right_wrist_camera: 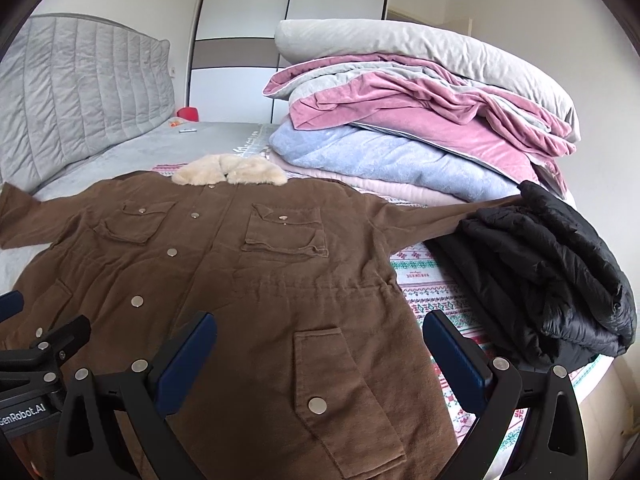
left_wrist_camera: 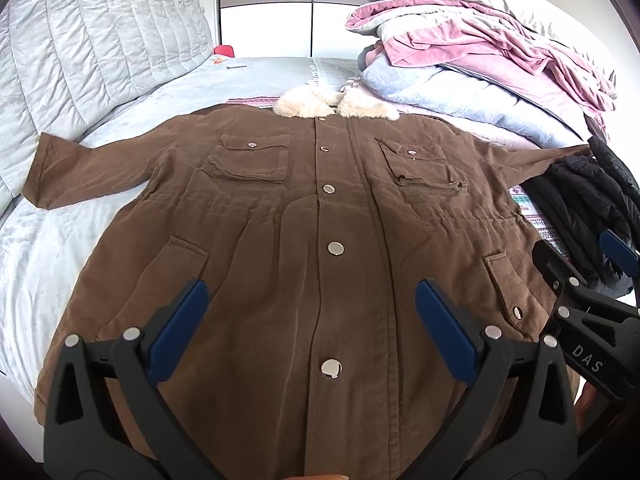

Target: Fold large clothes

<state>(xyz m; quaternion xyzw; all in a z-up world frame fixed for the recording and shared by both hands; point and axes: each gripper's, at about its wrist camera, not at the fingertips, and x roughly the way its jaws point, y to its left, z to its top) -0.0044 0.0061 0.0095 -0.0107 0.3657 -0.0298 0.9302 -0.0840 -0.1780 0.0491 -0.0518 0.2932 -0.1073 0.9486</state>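
Both grippers (left_wrist_camera: 312,312) (right_wrist_camera: 320,344) gape above brown coat (left_wrist_camera: 280,220).

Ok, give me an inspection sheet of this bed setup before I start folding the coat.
Surface: bed with grey cover; patterned blanket under the coat's right side.
Job's things: brown coat spread flat, front up, buttoned, sleeves out, cream fur collar at the far end.
Clutter: black puffer jacket bundled over the right sleeve's end; stacked bedding beyond it; small red object far back.
Grippers: left tongs and right tongs open above the hem, holding nothing.
Cables: nothing seen.
Surroundings: padded headboard, wardrobe.
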